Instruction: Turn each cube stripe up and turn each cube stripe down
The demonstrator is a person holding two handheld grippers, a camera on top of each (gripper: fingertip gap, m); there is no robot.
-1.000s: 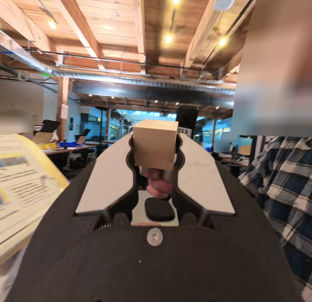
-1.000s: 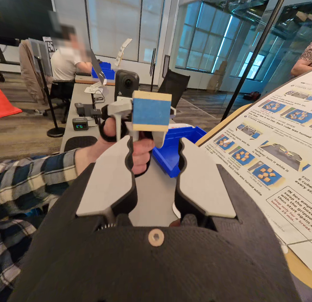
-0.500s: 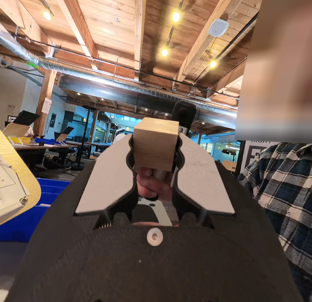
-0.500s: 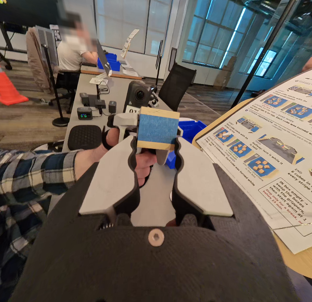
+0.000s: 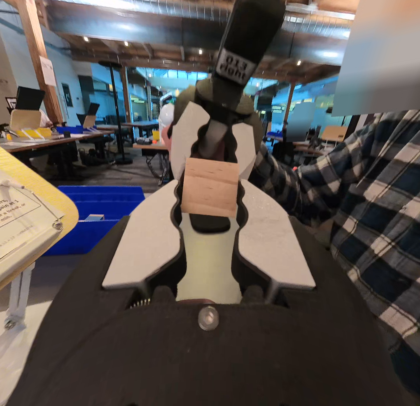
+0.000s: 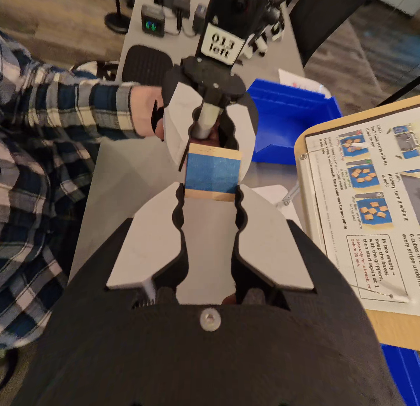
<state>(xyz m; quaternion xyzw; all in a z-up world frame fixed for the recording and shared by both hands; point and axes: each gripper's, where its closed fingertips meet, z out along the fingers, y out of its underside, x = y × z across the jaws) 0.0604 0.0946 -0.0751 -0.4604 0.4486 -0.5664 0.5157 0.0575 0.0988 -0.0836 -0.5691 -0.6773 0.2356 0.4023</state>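
While the wooden cube (image 6: pixel 212 174) hangs in mid-air above the grey tabletop (image 6: pixel 127 167), it is pinched from opposite ends by both tools, so the step in hand looks like the hand-over that turns it. The right hand-held gripper (image 6: pixel 209 191) has its dark pads pressed on the cube's near sides, jaws part-open to the cube's width, and sees the blue stripe (image 6: pixel 213 175) facing it. The left hand-held gripper (image 5: pixel 210 190) likewise clamps the cube (image 5: pixel 210 187) at the same width and sees only a bare wood face. Next, one gripper should probably let go so that the other can rotate the cube and set it down in a blue bin (image 6: pixel 293 122), with a firm hold before the release.
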